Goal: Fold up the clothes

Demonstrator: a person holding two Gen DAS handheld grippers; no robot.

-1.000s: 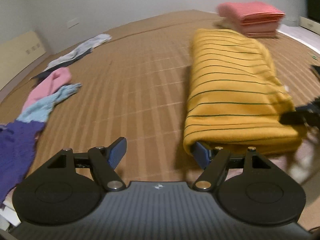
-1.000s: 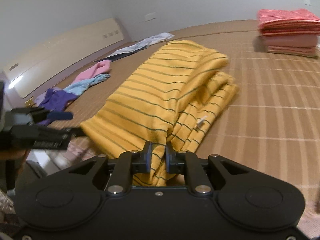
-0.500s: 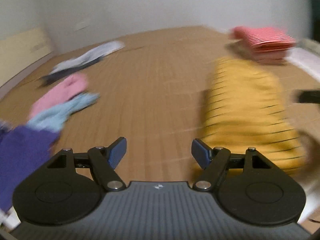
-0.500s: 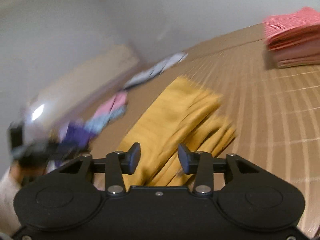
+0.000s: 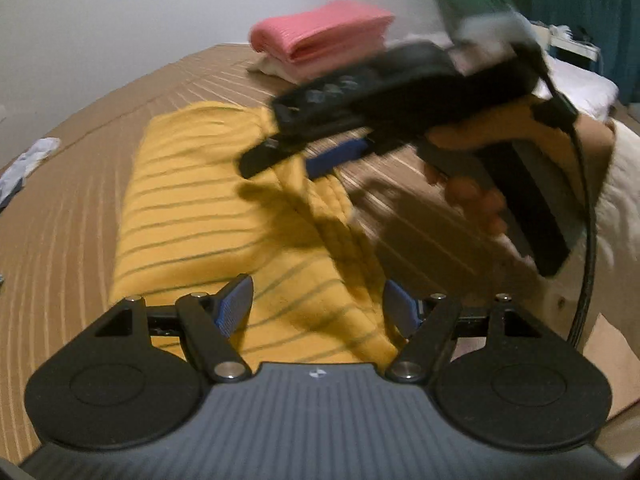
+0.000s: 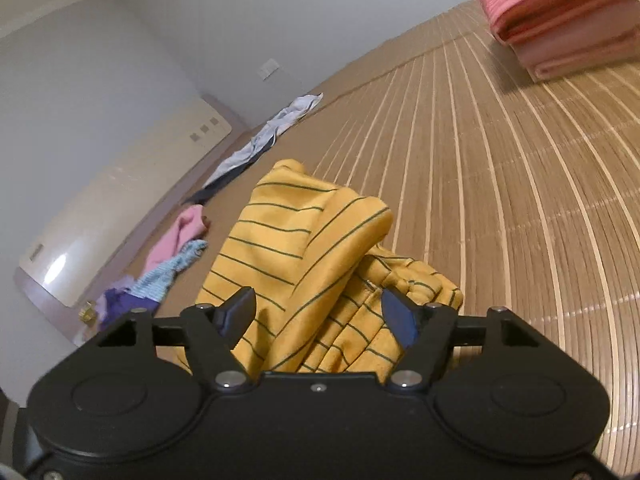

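Clothes lie on a big brown mat point(image 6: 520, 200) with thin pale lines. It fills most of both views and is the biggest thing here. A grey wall point(image 6: 240, 20) stands behind it, and a cream board point(image 6: 120, 208) leans low along the wall.

Next in size is the yellow top point(image 5: 192, 216) with thin dark stripes. It sits folded on the mat, close in front of both grippers. One side is smooth and flat. The other side is bunched up in soft folds point(image 6: 384, 312).

Far back on the mat is a neat pink pile point(image 5: 320, 36) of folded things.

Off to the side lie loose clothes. A white and dark piece point(image 6: 264, 136) is stretched out near the wall. Closer sit a pink piece point(image 6: 180, 236), a light blue piece point(image 6: 176, 268) and a purple piece point(image 6: 120, 304), all touching in a row.

The left gripper point(image 5: 320, 304) hangs low over the near end of the yellow top. Its jaws are spread wide and pinch nothing.

The right gripper point(image 6: 320, 312) is just over the bunched side of the top. Its jaws have just been opening and now stand wide apart. The cloth shows between the blue pads point(image 6: 400, 316), but they do not press on it. In the left view this gripper looks blurry, and a hand point(image 5: 472, 160) holds its handle.
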